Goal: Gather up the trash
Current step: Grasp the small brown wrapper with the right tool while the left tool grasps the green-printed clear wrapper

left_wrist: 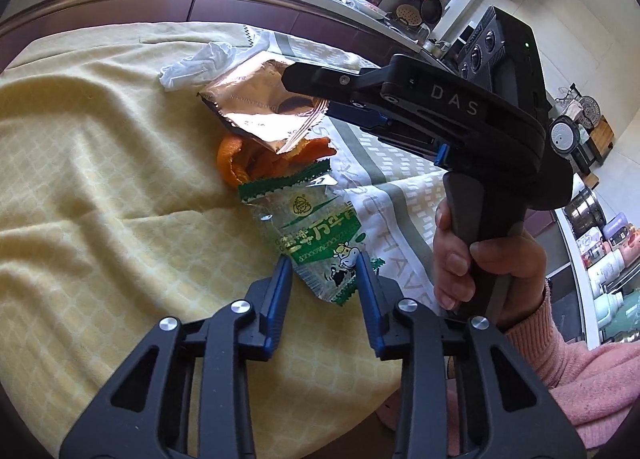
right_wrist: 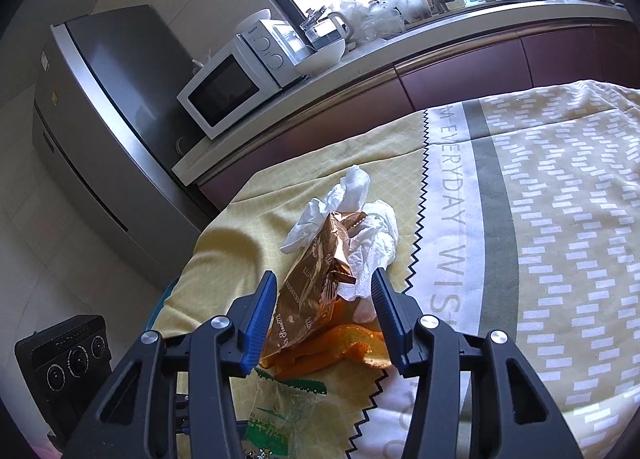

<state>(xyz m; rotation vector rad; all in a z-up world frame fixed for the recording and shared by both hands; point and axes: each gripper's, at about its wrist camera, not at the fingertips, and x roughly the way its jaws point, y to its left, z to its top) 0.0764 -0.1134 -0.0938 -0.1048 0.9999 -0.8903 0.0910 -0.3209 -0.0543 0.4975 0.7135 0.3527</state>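
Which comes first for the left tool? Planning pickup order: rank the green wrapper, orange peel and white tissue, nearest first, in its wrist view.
1. Green wrapper: between its fingers.
2. Orange peel: just beyond.
3. White tissue: farthest, behind the gold wrapper.

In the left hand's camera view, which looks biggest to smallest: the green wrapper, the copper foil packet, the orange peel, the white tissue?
1. Green wrapper, though it lies nearest the camera.
2. Copper foil packet.
3. Orange peel and white tissue: alike, both partly hidden.

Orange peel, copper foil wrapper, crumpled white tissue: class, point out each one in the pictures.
Orange peel [right_wrist: 320, 351]: right wrist view, on the peel's bright outer skin.
Copper foil wrapper [left_wrist: 256, 107]: left wrist view, on its flat shiny face.
Crumpled white tissue [right_wrist: 356, 187]: right wrist view, on its upper twisted end.
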